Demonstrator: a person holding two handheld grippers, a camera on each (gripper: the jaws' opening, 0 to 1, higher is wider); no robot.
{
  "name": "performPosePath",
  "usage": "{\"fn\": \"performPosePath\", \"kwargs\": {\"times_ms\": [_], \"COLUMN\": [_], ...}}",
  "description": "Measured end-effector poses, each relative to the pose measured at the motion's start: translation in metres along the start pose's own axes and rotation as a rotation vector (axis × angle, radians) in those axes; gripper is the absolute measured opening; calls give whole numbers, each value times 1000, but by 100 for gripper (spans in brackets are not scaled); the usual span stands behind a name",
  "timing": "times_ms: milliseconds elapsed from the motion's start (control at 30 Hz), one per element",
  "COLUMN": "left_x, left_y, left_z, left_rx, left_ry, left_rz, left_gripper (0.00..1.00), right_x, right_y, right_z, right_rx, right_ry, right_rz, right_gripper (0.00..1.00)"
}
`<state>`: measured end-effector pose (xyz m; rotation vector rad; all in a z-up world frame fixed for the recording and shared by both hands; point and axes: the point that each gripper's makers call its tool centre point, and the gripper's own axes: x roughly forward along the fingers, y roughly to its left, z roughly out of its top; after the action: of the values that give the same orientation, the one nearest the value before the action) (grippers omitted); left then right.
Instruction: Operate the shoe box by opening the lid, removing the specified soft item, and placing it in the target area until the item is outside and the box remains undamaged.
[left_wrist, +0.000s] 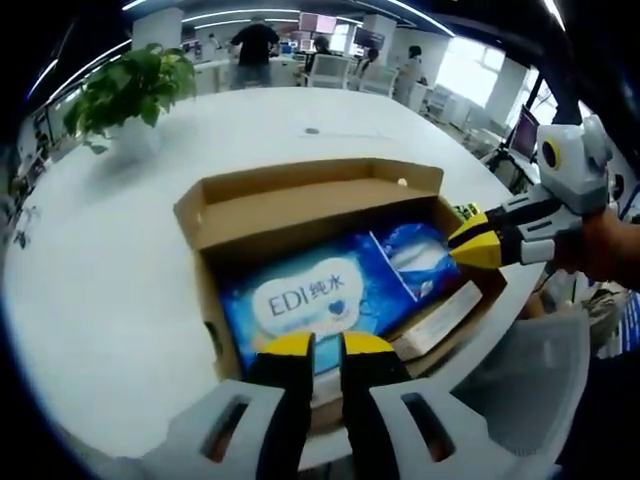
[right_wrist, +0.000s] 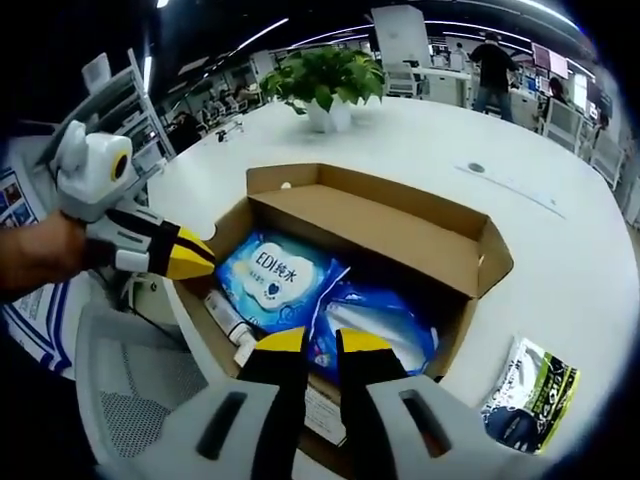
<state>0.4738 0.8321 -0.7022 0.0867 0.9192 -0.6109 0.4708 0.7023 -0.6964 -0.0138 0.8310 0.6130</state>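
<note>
Shoe box: a brown cardboard box is seen on the white table, near the table edge closest to the person; its lid is folded back and stands open.
Soft item: a blue wipes pack marked "EDI" lies inside the box, flat on its bottom, with more blue packaging just beside it.
Left gripper: its yellow-tipped jaws are held close together, a narrow gap being left between them; nothing is gripped. The tips are placed at the near wall of the box, over the edge of the blue pack.
Right gripper: its jaws are likewise nearly closed and empty, poised at the box's near wall above the blue packaging. In the left gripper view it is seen at the box's right end.
Other items: a dark packet with yellow-green print lies on the table beside the box; a potted plant stands farther off.
Surroundings: an office with desks and people is seen behind.
</note>
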Motion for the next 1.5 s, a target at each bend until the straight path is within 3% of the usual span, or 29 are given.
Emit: {"fn": "performPosePath", "kwargs": {"times_ms": [633,1500], "left_x": [9,14], "left_y": [14,21], "left_z": [-2,-7], "left_rx": [8,-5], "left_ry": [26,35], "left_rz": [-14,-36], "left_gripper": [8,7], "right_x": [31,63], "right_y": [12,4], "right_z": [3,-1], "right_rx": [-7,-3], "right_ry": [36,83], "right_rz": [28,29], "right_gripper": [9,9]}}
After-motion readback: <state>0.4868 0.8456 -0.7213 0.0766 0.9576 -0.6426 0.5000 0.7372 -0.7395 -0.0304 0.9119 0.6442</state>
